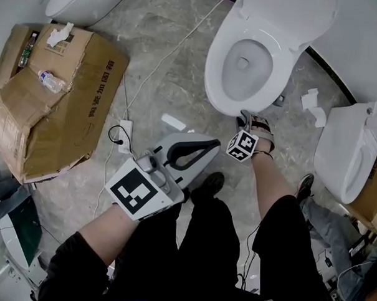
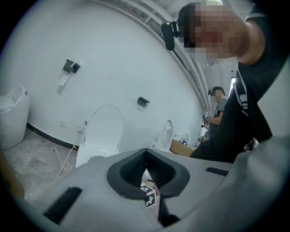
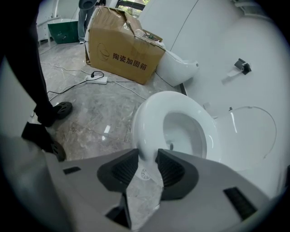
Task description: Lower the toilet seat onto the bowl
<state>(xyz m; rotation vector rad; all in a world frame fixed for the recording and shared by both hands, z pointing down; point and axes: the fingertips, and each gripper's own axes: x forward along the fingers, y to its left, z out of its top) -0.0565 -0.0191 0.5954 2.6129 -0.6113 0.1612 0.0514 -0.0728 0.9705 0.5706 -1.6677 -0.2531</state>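
Your right gripper (image 3: 147, 155) has its jaws spread wide, and the front edge of the white oval plastic toilet seat (image 3: 146, 120) sits between their tips. That seat lies flat on the white ceramic bowl (image 1: 242, 74), at the far edge of the grey marbled floor (image 1: 173, 71), with the white lid (image 3: 248, 136) upright behind it. Your left gripper (image 1: 215, 142) is closed on nothing, well back from the bowl.

Counted 3 toilets (image 1: 261, 56) (image 1: 83, 2) (image 1: 344, 153) | counted 2 tools (image 2: 146, 156) (image 3: 147, 156) | counted 2 marker cubes (image 1: 137, 191) (image 1: 242, 146), 1 per tool | counted 2 cardboard boxes (image 1: 85, 92) (image 1: 370, 198) | counted 2 plastic bottles (image 1: 52, 81) (image 1: 25, 51) | counted 2 wads of white paper (image 1: 59, 34) (image 1: 314, 102) | counted 1 power strip (image 1: 124, 144) | counted 1 green bin (image 3: 63, 31)
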